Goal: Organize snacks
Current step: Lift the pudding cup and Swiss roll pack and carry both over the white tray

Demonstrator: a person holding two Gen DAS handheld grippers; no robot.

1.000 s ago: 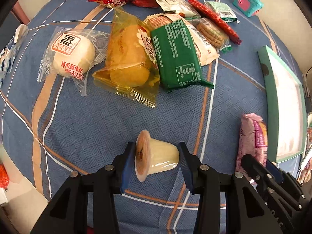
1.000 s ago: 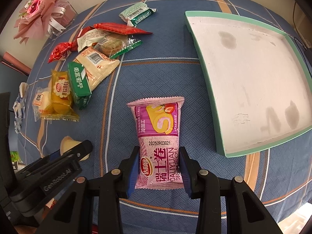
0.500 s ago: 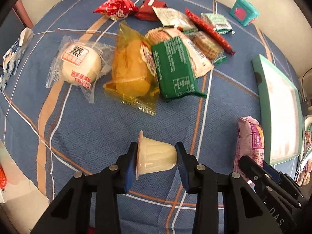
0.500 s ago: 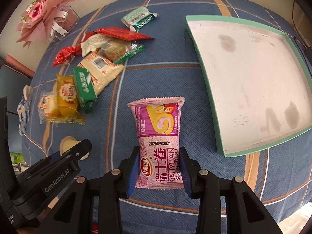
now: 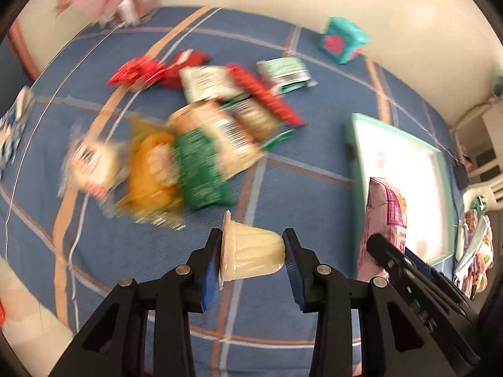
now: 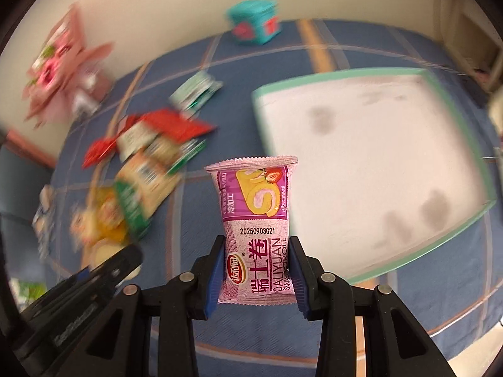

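- Pale-yellow, ribbed plastic jelly cup lies on its side between the blue pads of the left gripper, lid against one pad and base against the other; the jaws have just been closing on it and now pinch it, clear of the cloth.
- Blue woven tablecloth with orange and white stripes covers the table under both tools.
- Blurred heap of loose snacks lies well beyond the left gripper: a clear-wrapped white bun at the left end, a yellow transparent cake packet just beside it, then a dark-green flat packet overlapping a beige packet.
- Further back lie red crinkled wrappers, a long red stick packet and a pale-green foil sachet.
- Teal cube-shaped box with a red mark stands near the far edge of the table, by the cream wall.
- Pink and purple Swiss roll wrapper with a strawberry picture stands upright in the right gripper, whose blue pads squeeze its lower half from both sides.
- Shallow square tray with a mint-green rim and stained white floor sits to the right of that wrapper, holding nothing.
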